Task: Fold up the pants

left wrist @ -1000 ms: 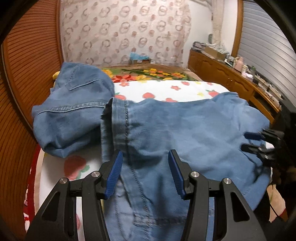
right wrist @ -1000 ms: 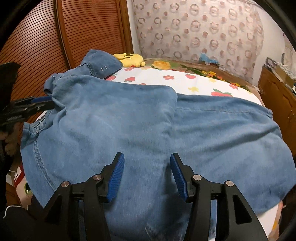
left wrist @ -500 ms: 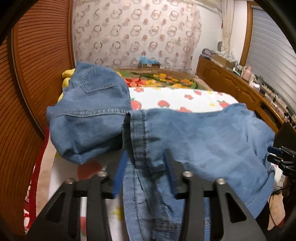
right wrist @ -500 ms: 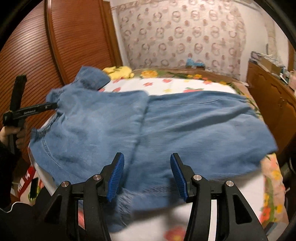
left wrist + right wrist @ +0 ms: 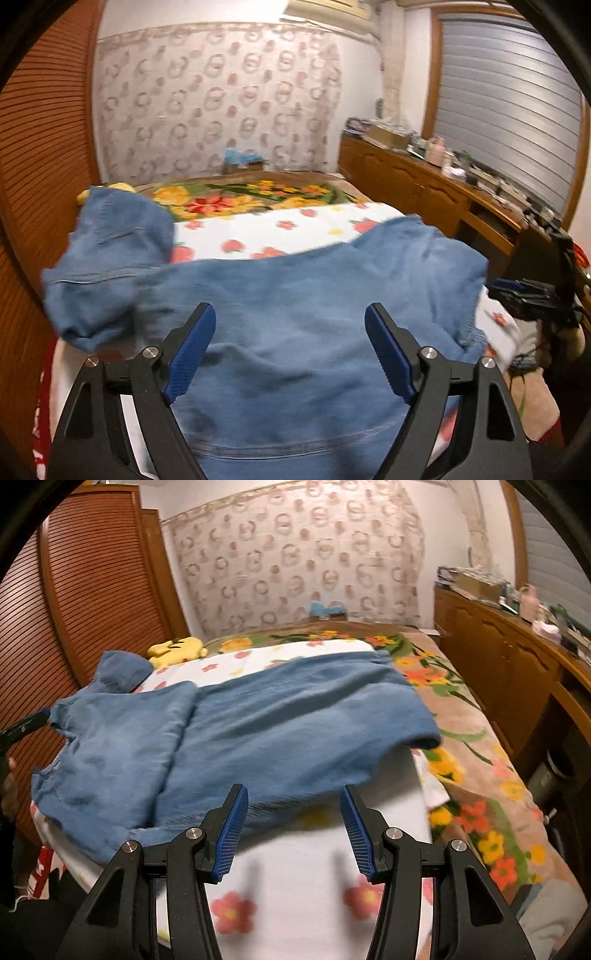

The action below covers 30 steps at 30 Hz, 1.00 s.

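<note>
Your left hand-held gripper point(image 5: 290, 354) has just been opening and hangs wide and empty over the jeans point(image 5: 295, 302), which lie folded across the bed point(image 5: 295, 904). Your right hand-held gripper point(image 5: 293, 830), half open, holds nothing beside their near edge. This fold looks laid, though blur hides detail; next, take hold of one end for another fold.

A: Warm, dim indoor light; colours lean orange on the wood at the left of both frames.

B: Fisheye bends the walls, and black corners ring each picture.

A: Motion blur smears the pants point(image 5: 295, 302) and the flowered sheet point(image 5: 295, 915) at lower centre.
</note>
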### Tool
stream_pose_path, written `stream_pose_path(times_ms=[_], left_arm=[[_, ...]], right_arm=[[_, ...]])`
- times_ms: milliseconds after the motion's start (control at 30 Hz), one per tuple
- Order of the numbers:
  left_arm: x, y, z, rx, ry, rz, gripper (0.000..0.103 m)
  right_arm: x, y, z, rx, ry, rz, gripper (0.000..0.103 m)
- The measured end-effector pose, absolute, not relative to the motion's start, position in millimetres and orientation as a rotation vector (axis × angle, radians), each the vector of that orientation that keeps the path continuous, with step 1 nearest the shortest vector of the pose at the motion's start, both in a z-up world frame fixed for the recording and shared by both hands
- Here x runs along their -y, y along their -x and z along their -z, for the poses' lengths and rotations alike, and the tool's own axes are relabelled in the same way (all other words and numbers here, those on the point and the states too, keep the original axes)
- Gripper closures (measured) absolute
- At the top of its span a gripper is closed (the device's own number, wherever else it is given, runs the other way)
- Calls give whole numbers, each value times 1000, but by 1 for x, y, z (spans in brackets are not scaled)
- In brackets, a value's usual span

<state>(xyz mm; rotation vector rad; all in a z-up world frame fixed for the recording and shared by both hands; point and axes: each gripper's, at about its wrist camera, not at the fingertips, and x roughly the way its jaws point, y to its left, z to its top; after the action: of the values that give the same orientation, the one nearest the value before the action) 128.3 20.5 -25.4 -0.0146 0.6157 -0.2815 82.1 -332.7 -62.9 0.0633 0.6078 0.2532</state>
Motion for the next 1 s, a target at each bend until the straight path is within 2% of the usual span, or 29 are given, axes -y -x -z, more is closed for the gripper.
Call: stream_pose_path(times_ms=[367,733,1000], left_arm=[[26,-128,64,-721,-26,347,20],[25,-126,70,-740,-24,331,20],[22,-121,69,-737,-23,324,20]], right_arm=[[355,-109,67,-640,-125,-179,49],[385,-151,67,-684,-266,-152,49],[385,-169,67,-700,-269,-133,49]])
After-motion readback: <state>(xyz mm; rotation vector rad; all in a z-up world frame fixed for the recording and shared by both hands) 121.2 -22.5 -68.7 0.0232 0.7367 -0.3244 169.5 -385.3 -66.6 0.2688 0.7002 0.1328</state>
